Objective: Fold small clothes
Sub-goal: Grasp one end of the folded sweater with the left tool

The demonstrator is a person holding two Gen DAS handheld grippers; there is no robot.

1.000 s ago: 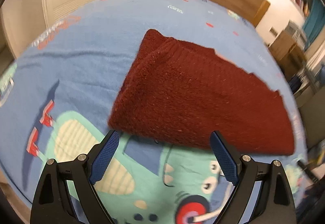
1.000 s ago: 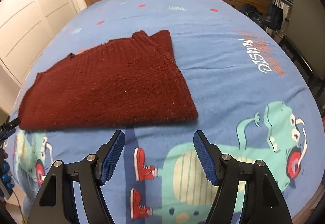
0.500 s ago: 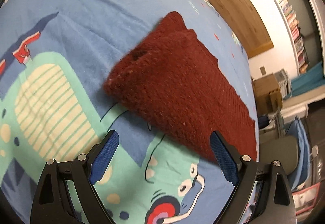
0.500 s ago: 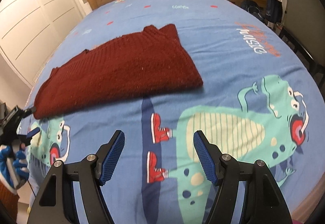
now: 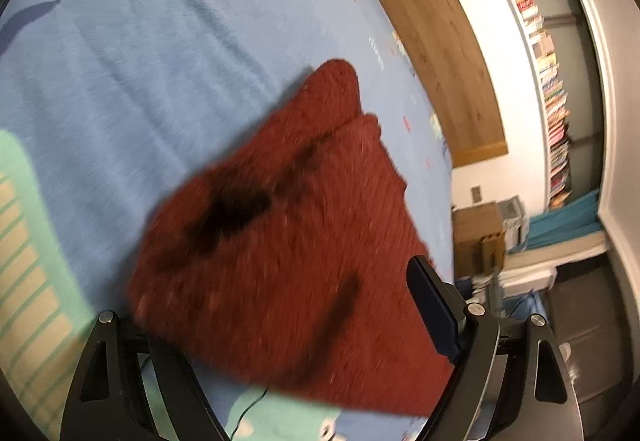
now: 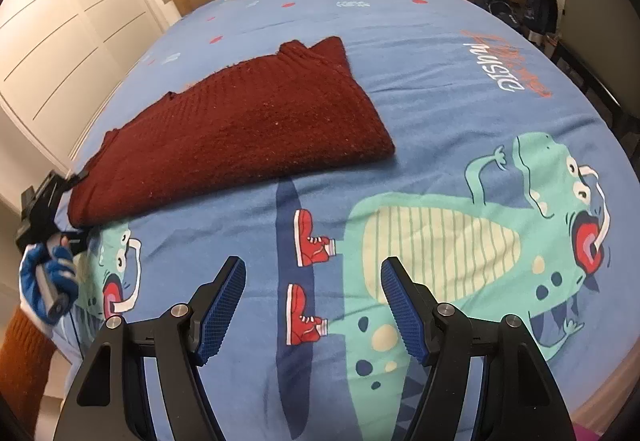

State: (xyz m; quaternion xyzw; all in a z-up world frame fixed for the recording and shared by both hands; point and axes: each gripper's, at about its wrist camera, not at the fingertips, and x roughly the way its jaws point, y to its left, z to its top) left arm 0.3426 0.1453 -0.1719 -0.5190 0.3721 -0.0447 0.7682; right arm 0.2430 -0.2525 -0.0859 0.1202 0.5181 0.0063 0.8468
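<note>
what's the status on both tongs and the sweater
Left tongs open, straddling the end of the red sweater. Right tongs open, empty, hanging over the bedsheet. Sweater folded flat; nothing in the way.

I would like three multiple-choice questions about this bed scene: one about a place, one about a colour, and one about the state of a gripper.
1. Where does the sweater lie?
A. on the bedspread
B. on a chair
C. on the floor

2. What colour is the sweater?
A. green
B. dark red
C. white

3. How is the right gripper?
A. shut on the sweater
B. shut and empty
C. open, holding nothing

Answers:
1. A, the right wrist view shows it flat on the blue dinosaur-print bedspread.
2. B, both views show dark red knit.
3. C, its blue pads stand wide apart over a printed red shoe, short of the sweater.

The left gripper is at the sweater's end, one pad above the knit, the other hidden beneath.
</note>
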